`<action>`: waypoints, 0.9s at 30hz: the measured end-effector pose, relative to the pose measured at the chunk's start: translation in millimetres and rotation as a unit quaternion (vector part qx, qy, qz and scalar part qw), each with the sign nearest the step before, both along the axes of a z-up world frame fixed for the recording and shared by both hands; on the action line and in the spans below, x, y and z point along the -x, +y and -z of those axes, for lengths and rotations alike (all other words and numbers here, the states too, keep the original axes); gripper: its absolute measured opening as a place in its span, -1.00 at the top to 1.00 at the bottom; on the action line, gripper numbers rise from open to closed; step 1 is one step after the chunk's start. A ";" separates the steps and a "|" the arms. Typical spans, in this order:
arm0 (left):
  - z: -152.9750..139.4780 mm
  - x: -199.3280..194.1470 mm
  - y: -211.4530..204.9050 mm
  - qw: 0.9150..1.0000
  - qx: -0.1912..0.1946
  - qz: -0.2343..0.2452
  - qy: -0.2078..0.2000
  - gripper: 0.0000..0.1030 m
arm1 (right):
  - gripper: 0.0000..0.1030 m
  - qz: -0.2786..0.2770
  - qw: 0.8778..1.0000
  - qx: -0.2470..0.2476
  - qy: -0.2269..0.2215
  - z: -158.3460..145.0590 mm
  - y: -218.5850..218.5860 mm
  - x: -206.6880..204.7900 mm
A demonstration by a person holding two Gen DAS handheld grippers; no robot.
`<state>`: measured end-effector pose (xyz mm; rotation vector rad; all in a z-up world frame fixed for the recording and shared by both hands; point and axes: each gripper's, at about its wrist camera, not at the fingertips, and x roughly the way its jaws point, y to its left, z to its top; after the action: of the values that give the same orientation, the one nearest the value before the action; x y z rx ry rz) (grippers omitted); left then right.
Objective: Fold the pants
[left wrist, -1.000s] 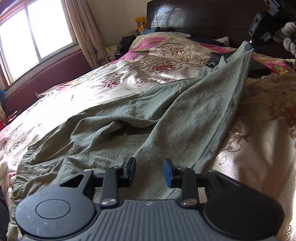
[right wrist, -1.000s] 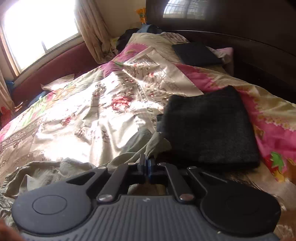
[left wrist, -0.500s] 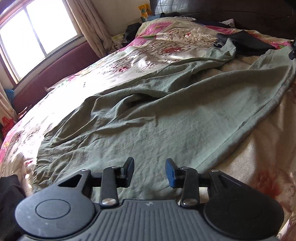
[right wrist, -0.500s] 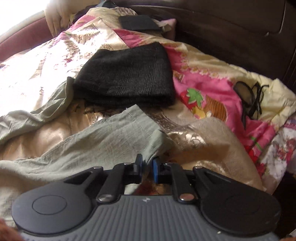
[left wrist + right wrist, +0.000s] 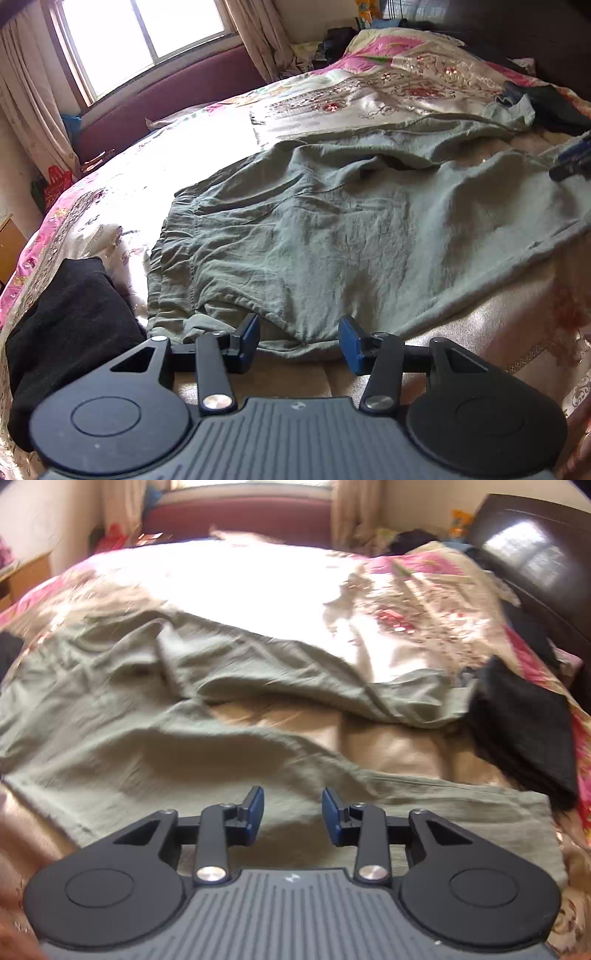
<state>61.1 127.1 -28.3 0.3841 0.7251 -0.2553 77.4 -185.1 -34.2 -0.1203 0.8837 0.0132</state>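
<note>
Both tools (image 5: 298, 341) (image 5: 293, 814) tilted over pants (image 5: 351, 229)

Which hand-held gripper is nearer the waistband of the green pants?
Left. The left hand-held gripper sits at the pants' near edge beside the waistband, jaws opening, empty. The right hand-held gripper hovers over a leg, far from it.

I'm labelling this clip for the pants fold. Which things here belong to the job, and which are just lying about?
Job:
green pants
left gripper, jaws opening, empty
right gripper, jaws opening, empty

Lying about:
folded black cloth
black garment
bedspread
</note>
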 end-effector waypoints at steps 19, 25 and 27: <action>-8.8 -193.9 30.8 0.996 -0.068 0.030 -0.050 -0.41 | 0.17 -0.110 0.993 0.042 -0.003 2.0 10.6 -219.4; 7.8 -302.6 51.8 0.996 -0.079 0.039 -0.013 -0.41 | 0.16 -0.135 0.988 0.034 0.068 26.9 1.5 -267.2; 13.2 -325.7 57.3 0.996 -0.074 0.038 -0.001 -0.41 | 0.09 -0.137 0.987 0.010 0.085 29.5 -5.1 -273.0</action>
<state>386.8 184.4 -41.5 0.5543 0.7307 -0.2735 350.4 -190.2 -63.8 -0.2615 1.0329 0.2743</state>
